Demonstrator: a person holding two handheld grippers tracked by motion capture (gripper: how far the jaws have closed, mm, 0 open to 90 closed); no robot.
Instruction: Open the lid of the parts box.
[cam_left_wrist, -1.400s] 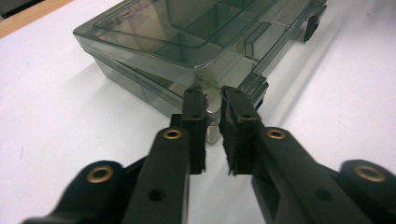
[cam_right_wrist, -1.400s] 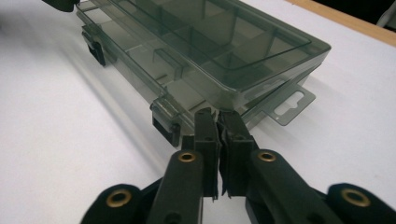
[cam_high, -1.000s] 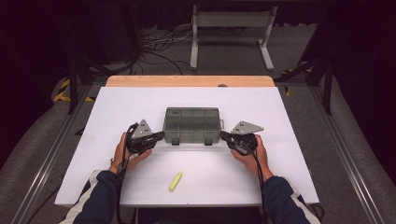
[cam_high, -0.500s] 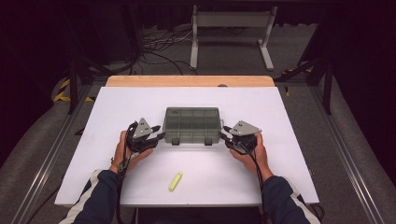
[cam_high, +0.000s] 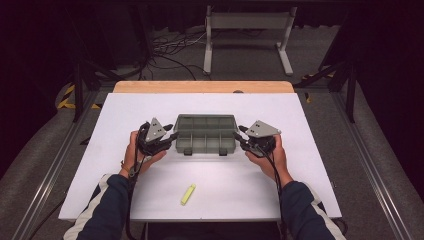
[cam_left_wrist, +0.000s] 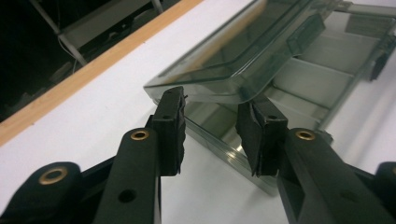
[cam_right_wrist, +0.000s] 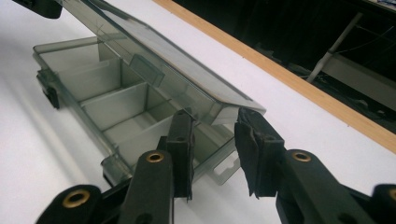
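Clear compartment box (cam_high: 205, 134) sits mid-table on the white table (cam_high: 320, 165), long side across, wooden strip at the far edge. Work in hand, by the look of it: opening the box's lid.

Left gripper (cam_high: 170, 137) at the box's left end, right gripper (cam_high: 241, 137) at its right end, each held in a hand coming up from the near side.

Left gripper view: lid (cam_left_wrist: 243, 60) is raised off the base, hinged along the far side, its front edge up; the lid's corner hangs between the two pads, and no pad can be seen pressing on it. The jaws have just been opening and now stand partly apart. Right gripper view: same picture mirrored. The lid's corner (cam_right_wrist: 233, 109) lies in the gap between the pads, jaws partly apart and likewise just opened, with no pinch visible.

Progress, as judged: latches on the near side appear undone and the lid is lifted part way. Left to do: swing it fully back, or let it rest. With neither pair of jaws gripping, the lid may drop back.

Room: wide bare table behind the box, where the lid would swing, up to the wooden strip. Sides are free beyond each hand. One small yellow piece (cam_high: 188, 194) lies near the front edge, well apart from the box and between the forearms.
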